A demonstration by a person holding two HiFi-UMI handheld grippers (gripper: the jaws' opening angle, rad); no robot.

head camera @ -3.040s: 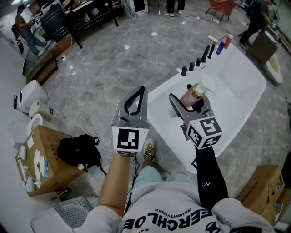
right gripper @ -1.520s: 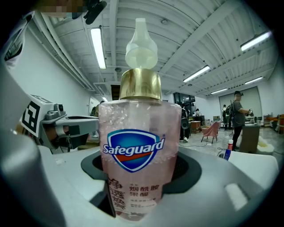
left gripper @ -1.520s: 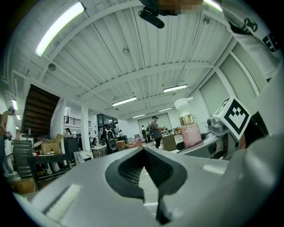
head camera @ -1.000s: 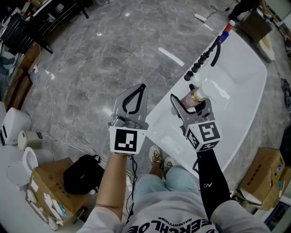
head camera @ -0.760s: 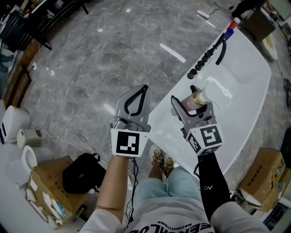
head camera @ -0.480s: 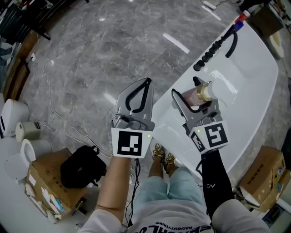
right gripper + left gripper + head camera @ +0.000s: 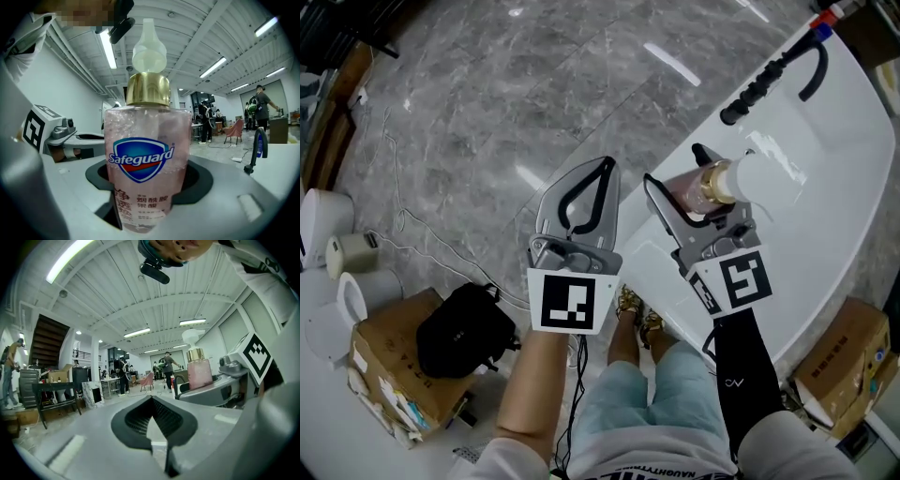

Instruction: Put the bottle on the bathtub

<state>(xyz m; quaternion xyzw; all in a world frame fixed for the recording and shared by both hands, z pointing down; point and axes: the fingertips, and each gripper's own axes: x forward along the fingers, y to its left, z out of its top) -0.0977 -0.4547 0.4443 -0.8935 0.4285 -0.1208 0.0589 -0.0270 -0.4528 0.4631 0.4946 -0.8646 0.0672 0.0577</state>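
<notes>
A pink Safeguard soap bottle [image 7: 705, 187] with a gold collar and a white pump top sits between the jaws of my right gripper [image 7: 698, 193], which is shut on it. It hangs over the near rim of the white bathtub [image 7: 830, 178], pump leaning toward the basin. The right gripper view shows the bottle [image 7: 147, 164] upright and filling the middle, with the right gripper [image 7: 147, 190] pressed to its sides. My left gripper [image 7: 602, 169] is shut with nothing in it, left of the tub over the grey floor. Beyond the left gripper [image 7: 151, 401], the bottle [image 7: 199, 372] shows at the right.
Black tap fittings [image 7: 759, 86] and a curved spout line the tub's far rim, with a red-capped bottle [image 7: 827, 16] beyond them. A black bag [image 7: 464, 328], a cardboard box [image 7: 389, 380], white toilets [image 7: 323, 220] and cables lie on the floor at left. Another box [image 7: 844, 361] stands at lower right.
The person has stepped closer to the tub. Both grippers now sit nearer its rim, and the held bottle leans further over the basin. The left gripper stays shut.
</notes>
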